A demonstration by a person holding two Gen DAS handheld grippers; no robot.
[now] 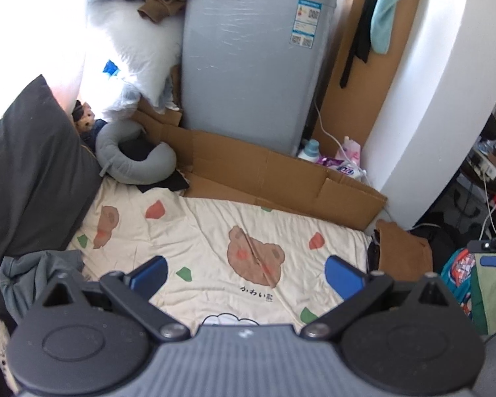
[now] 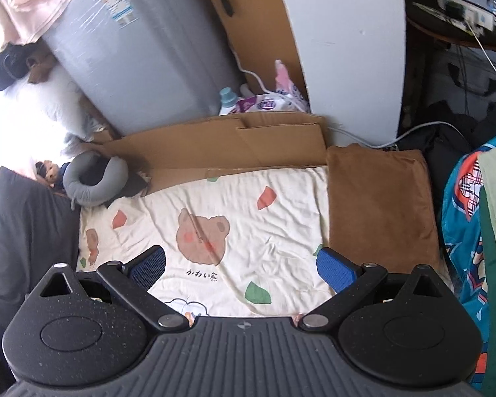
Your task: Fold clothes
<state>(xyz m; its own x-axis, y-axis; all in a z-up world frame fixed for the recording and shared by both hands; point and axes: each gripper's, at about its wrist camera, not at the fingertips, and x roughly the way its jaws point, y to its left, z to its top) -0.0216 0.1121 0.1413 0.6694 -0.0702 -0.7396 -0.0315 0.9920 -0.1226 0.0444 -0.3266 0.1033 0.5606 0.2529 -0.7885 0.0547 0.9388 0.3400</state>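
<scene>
Far left, a dark grey pillow (image 1: 33, 172) lies against the bed edge; just near of it a crumpled grey-green garment (image 1: 26, 278) sits in a heap on the bear-print bed sheet (image 1: 208, 231), to the left of the left tool (image 1: 246, 276) and close beside its left finger. Left tool: blue pads spread wide, nothing between them, hovering over the sheet. Judgement: the heap is the unfolded item and the left tool is the nearer one; reaching it calls for a move left and slightly near. The heap has no clear long axis as it lies. Centre: sheet is bare apart from its print; the brown bear carries a line of Japanese script under it, reading roughly "kawaii" plus one more character (image 2: 201, 274). Beyond, flattened cardboard (image 2: 215, 149) and a grey washing machine (image 1: 251, 66) with a blue-bordered label, text too small to read. Right tool (image 2: 244, 264): pads likewise spread, empty, above the sheet. Right of it, a brown folded cloth (image 2: 380, 208) lies flat at the right end of the bed, its edge meeting the sheet; it looks already folded.
</scene>
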